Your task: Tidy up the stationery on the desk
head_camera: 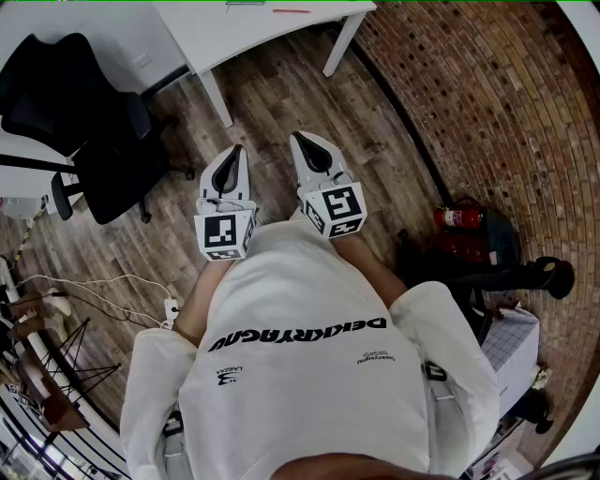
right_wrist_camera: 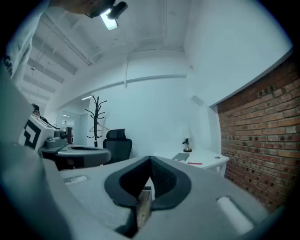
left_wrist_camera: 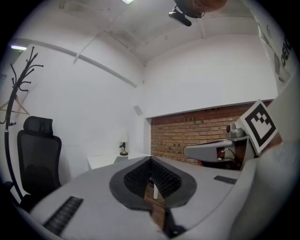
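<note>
The white desk (head_camera: 253, 28) stands well ahead of me, across the wooden floor. On it lie a red pen (head_camera: 291, 11) and a grey notebook (right_wrist_camera: 180, 157), with a small dark figurine (right_wrist_camera: 187, 145) at the back. The right gripper view shows the red pen (right_wrist_camera: 195, 163) near the desk's front edge. My left gripper (head_camera: 235, 151) and right gripper (head_camera: 299, 138) are held level side by side in front of my body, far short of the desk. Both are shut with nothing between the jaws, as the left gripper (left_wrist_camera: 151, 160) and right gripper (right_wrist_camera: 150, 160) also show in their own views.
A black office chair (head_camera: 84, 122) stands left of the desk, and a coat rack (right_wrist_camera: 96, 117) behind it. A brick wall (head_camera: 487, 112) runs along the right, with a red fire extinguisher (head_camera: 459, 217) at its foot. Cables and a power strip (head_camera: 171, 309) lie on the floor at left.
</note>
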Tool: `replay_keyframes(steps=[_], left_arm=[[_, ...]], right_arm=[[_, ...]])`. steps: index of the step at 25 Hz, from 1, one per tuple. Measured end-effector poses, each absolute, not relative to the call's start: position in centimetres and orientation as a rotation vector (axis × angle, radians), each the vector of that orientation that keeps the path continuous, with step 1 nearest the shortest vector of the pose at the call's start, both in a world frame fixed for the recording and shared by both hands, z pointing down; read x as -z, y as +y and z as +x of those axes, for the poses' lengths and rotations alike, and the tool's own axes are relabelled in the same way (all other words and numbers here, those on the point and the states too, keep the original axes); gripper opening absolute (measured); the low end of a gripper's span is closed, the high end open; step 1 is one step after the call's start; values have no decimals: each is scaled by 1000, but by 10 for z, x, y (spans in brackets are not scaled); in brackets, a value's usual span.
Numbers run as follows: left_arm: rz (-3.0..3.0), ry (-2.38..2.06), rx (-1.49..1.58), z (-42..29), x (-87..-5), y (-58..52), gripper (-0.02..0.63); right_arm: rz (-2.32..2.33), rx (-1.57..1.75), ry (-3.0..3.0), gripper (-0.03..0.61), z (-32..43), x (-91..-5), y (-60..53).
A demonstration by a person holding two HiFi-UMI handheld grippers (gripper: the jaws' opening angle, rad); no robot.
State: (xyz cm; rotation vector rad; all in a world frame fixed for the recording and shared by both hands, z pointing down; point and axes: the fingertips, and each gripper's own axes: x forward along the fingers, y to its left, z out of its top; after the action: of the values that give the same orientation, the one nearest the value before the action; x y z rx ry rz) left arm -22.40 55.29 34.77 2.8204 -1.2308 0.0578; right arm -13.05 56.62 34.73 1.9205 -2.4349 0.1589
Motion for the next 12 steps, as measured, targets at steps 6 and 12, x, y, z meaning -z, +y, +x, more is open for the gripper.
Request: replay_keyframes(steps=[6,12], left_arm=[[2809,-1221,-74,-230,-350,558,-3],[2795,-1220,-89,-225,-358,554,-2]], right_arm=[[1950,-226,-2454,0,-132,-343,575],[1960,-194,-2441,0,-128,-339,569]])
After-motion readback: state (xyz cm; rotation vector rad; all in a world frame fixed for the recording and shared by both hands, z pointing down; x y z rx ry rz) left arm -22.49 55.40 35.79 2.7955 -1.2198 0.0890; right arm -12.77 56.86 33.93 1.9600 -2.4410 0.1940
